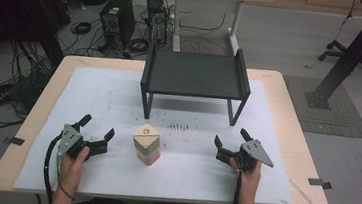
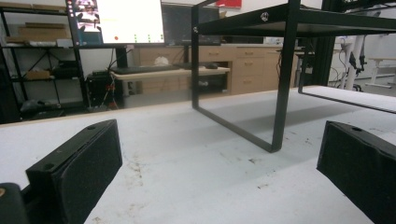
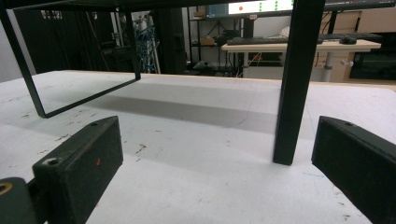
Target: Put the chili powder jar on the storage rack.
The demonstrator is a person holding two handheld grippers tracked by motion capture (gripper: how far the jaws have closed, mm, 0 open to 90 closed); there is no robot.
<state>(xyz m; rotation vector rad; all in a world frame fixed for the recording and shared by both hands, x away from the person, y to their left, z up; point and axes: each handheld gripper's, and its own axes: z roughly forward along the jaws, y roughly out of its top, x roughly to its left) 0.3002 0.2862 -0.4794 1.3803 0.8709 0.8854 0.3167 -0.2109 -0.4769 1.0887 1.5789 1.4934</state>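
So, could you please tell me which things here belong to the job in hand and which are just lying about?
In the job:
left gripper, open
right gripper, open
stack of pastel blocks between them
black metal shelf behind

Lying about:
row of small dark screws
computer towers on the floor

White-topped table [image 1: 86, 173]; black rack [image 1: 195, 74]; block stack [image 1: 147, 144]

Top cam down; tool cams low, share rack [image 1: 195, 74].

Your left gripper view crops the black shelf [image 2: 299, 28] at twelve and three o'clock; its far legs are hidden.
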